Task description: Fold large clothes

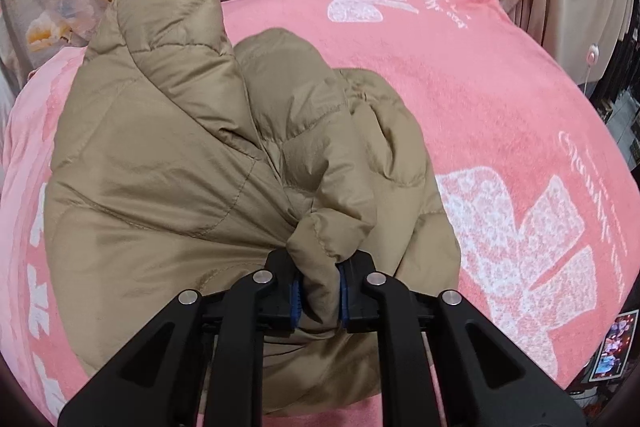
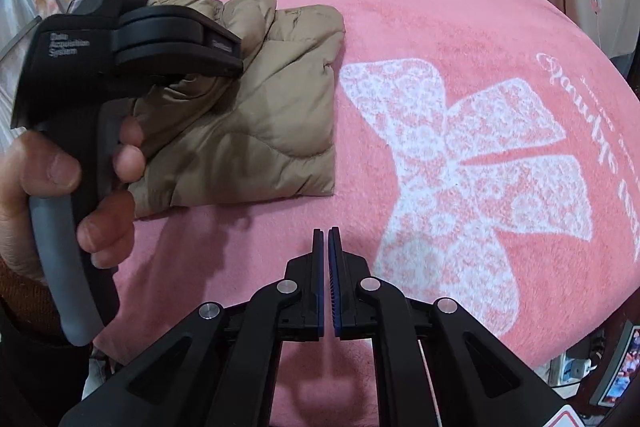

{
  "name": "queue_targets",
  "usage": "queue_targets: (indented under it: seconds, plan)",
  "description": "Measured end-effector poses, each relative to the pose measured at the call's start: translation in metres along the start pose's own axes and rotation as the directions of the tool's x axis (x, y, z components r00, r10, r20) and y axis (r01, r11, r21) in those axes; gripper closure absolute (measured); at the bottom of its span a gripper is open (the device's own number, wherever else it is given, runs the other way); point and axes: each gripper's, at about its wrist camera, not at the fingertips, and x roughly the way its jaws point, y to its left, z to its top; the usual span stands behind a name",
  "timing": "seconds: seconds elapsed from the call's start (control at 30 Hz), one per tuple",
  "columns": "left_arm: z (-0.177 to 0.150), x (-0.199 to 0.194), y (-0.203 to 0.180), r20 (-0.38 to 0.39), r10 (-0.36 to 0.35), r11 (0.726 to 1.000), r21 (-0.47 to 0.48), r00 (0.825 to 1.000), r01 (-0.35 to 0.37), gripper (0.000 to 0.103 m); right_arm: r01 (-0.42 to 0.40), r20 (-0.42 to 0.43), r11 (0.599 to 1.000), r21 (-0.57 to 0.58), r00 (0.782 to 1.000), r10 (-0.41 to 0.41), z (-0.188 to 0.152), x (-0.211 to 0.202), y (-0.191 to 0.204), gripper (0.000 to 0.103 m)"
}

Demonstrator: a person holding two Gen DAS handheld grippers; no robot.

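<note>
Even soft light, sharp centre, fisheye-warped dark edges.

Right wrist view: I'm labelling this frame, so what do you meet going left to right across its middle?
Hand on the left gripper's handle → folded tan puffer jacket → big white bow print on the pink blanket → white script lettering at the right edge.
</note>
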Motion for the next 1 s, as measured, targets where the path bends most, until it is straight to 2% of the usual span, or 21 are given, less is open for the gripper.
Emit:
queue_targets:
  seconds: [0.2, 0.27, 0.33, 0.4, 0.43, 0.5, 0.53, 0.57, 0.6, 0.63, 0.67, 0.73, 0.8, 0.83, 0.9, 1.0]
  plan:
    - [-0.007, 0.013, -0.011, -0.003, 0.040, 0.999, 0.027, 0.999, -0.040, 0.091, -0.003, -0.005, 1.000, 0.010, 1.000, 0.003, 0.000, 0.003, -0.005, 0.096]
    - [-0.007, 0.008, -0.006, 0.002, 0.005, 1.000, 0.004, 1.000, -0.005, 0.088, -0.008, 0.009, 1.000, 0.004, 1.000, 0.008, 0.003, 0.000, -0.004, 0.096]
    - [-0.004, -0.005, 0.004, 0.001, -0.073, 0.997, -0.036, 0.997, 0.073, 0.080, -0.008, 0.040, 1.000, -0.007, 0.999, 0.009, 0.009, -0.010, -0.001, 0.095]
    - [0.003, -0.031, 0.020, 0.029, -0.183, 0.979, -0.084, 0.983, 0.185, 0.060, -0.008, 0.076, 1.000, -0.011, 0.997, 0.009, 0.017, -0.020, 0.000, 0.093]
    - [0.006, -0.042, 0.026, 0.048, -0.207, 0.972, -0.099, 0.977, 0.211, 0.055, -0.017, 0.106, 1.000, -0.011, 0.994, 0.019, 0.025, -0.028, 0.002, 0.090]
    - [0.016, -0.080, 0.053, 0.143, -0.247, 0.953, -0.143, 0.958, 0.267, 0.038, -0.039, 0.157, 0.999, -0.019, 0.987, 0.041, 0.041, -0.040, 0.006, 0.076]
    - [0.020, -0.093, 0.064, 0.180, -0.255, 0.945, -0.161, 0.950, 0.285, 0.034, -0.049, 0.183, 0.999, -0.022, 0.982, 0.052, 0.049, -0.045, 0.008, 0.063]
    - [0.024, -0.110, 0.083, 0.232, -0.268, 0.930, -0.190, 0.935, 0.314, 0.025, -0.065, 0.220, 0.997, -0.033, 0.973, 0.071, 0.059, -0.052, 0.014, 0.053]
    - [0.026, -0.126, 0.103, 0.280, -0.274, 0.914, -0.222, 0.920, 0.340, 0.019, -0.075, 0.245, 0.996, -0.044, 0.966, 0.083, 0.067, -0.056, 0.020, 0.049]
    - [0.028, -0.135, 0.119, 0.313, -0.262, 0.905, -0.249, 0.913, 0.345, 0.018, -0.083, 0.276, 0.994, -0.064, 0.956, 0.098, 0.079, -0.060, 0.030, 0.046]
    - [0.029, -0.144, 0.138, 0.342, -0.220, 0.903, -0.282, 0.913, 0.323, 0.018, -0.089, 0.294, 0.992, -0.086, 0.949, 0.110, 0.088, -0.062, 0.038, 0.044]
    - [0.029, -0.152, 0.170, 0.365, -0.089, 0.909, -0.350, 0.927, 0.225, 0.018, -0.116, 0.319, 0.983, -0.142, 0.935, 0.157, 0.114, -0.061, 0.063, 0.039]
    - [0.027, -0.152, 0.201, 0.343, 0.042, 0.900, -0.420, 0.939, 0.113, 0.018, -0.148, 0.307, 0.973, -0.177, 0.931, 0.198, 0.139, -0.050, 0.085, 0.037]
    - [0.024, -0.147, 0.223, 0.311, 0.081, 0.884, -0.461, 0.947, 0.076, 0.018, -0.157, 0.293, 0.969, -0.189, 0.933, 0.209, 0.150, -0.043, 0.096, 0.037]
    - [0.013, -0.138, 0.254, 0.263, 0.104, 0.859, -0.510, 0.959, 0.047, 0.018, -0.168, 0.238, 0.964, -0.206, 0.947, 0.216, 0.179, -0.019, 0.122, 0.036]
    - [0.003, -0.121, 0.279, 0.208, 0.143, 0.836, -0.549, 0.968, -0.005, 0.019, -0.192, 0.140, 0.965, -0.178, 0.966, 0.218, 0.214, 0.025, 0.148, 0.036]
